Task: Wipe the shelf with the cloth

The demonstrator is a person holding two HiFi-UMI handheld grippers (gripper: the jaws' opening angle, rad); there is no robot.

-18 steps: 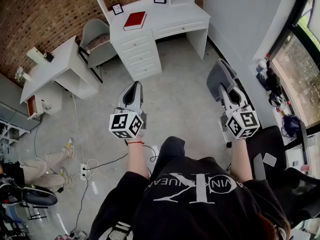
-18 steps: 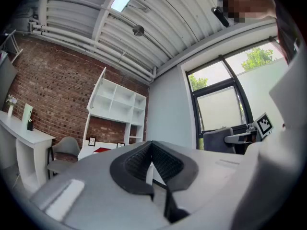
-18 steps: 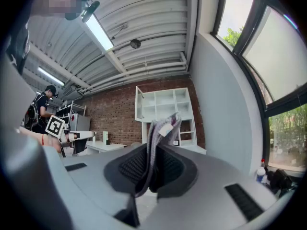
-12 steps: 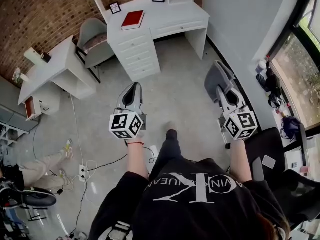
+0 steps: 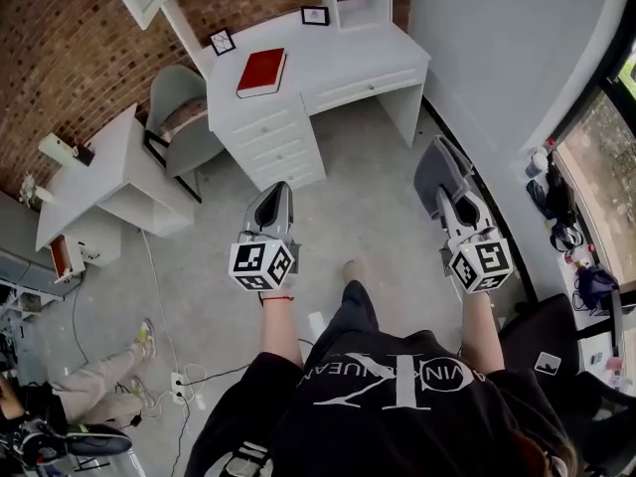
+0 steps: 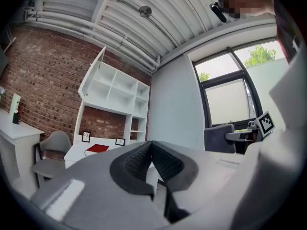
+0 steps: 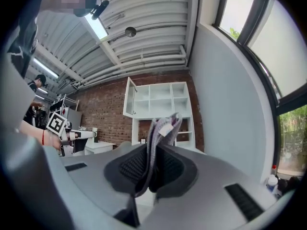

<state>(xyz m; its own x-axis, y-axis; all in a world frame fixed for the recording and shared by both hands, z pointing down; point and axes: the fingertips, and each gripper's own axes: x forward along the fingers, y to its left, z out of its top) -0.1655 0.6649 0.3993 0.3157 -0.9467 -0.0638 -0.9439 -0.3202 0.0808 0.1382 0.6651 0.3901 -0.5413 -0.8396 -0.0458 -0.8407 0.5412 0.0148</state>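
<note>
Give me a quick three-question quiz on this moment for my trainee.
1. What does the right gripper hold? A) a grey cloth B) a sponge C) nothing
2. True or false: the left gripper has its jaws together with nothing between them.
3. Fill in: the red book lies on the white ____.
Key: 1 A; 2 true; 3 desk.
</note>
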